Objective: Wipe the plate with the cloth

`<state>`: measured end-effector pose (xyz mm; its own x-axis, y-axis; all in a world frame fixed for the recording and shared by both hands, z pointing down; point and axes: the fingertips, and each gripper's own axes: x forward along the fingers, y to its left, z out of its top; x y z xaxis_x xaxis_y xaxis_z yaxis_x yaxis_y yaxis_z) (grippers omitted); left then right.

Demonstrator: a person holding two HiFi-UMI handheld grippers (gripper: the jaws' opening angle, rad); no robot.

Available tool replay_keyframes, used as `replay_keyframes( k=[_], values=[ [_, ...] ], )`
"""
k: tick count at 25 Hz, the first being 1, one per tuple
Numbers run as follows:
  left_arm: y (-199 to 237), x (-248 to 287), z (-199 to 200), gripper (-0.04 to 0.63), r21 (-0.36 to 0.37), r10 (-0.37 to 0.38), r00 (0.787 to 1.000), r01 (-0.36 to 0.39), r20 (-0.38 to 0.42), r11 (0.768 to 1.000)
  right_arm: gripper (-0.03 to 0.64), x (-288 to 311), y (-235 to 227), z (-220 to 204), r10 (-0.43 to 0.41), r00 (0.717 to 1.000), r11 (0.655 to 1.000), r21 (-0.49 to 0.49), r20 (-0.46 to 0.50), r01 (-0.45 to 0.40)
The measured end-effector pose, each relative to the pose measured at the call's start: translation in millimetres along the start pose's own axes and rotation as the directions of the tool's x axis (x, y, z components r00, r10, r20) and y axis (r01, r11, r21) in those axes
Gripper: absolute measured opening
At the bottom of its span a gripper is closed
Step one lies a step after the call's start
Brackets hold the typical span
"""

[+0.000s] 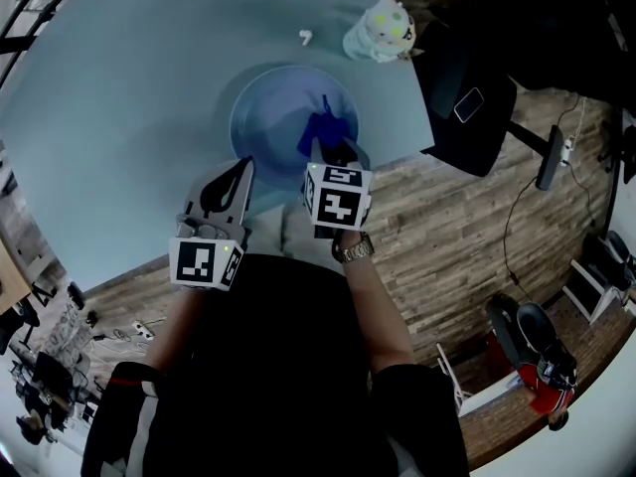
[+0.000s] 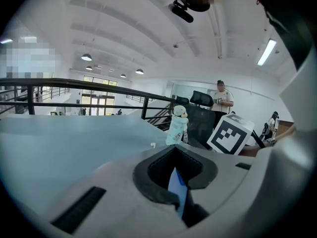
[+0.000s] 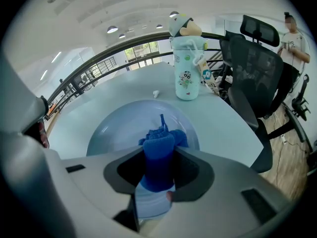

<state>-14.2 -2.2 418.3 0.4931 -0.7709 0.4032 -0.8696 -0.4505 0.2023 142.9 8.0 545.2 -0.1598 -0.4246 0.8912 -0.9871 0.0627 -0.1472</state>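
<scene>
A pale blue plate [image 1: 278,117] lies on the light table [image 1: 129,117] near its front edge. My right gripper [image 1: 333,155] is shut on a bunched blue cloth [image 1: 324,132] that rests on the plate's near right part. In the right gripper view the cloth [image 3: 158,150] stands between the jaws of that gripper [image 3: 158,170], over the plate [image 3: 121,128]. My left gripper [image 1: 241,172] is at the plate's near left rim. In the left gripper view a thin blue-white plate edge [image 2: 176,190] is pinched between the jaws of the left gripper [image 2: 176,175].
A mint bottle with a plush top [image 1: 380,30] stands at the table's far right, and a small white object [image 1: 306,36] lies to its left. A black office chair [image 1: 467,97] is close to the table's right edge. Wooden floor lies below.
</scene>
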Motion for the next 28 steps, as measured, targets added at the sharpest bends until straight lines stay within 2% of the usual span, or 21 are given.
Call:
replay_keyframes(
  k=[4,13,28],
  values=[
    [2.3,1.8,0.5,0.002,-0.004,-0.004,1.0,0.004,-0.001,1.0,0.12,3.4,2.3,18.7,0.016,0.999,0.999,0.03,0.036,-0.017],
    [28.3,8.5,-7.4,0.0,-0.027,0.027,0.999,-0.028,-0.025,0.999,0.12,32.2,32.3,54.6,0.142,0.986,0.984,0.094,0.083,-0.15],
    [58.3,13.4,-7.9,0.001,-0.055,0.08,0.996,-0.081,-0.035,0.995,0.12,59.8,92.6,59.2,0.265,0.964,0.963,0.036,0.025,-0.266]
  ],
)
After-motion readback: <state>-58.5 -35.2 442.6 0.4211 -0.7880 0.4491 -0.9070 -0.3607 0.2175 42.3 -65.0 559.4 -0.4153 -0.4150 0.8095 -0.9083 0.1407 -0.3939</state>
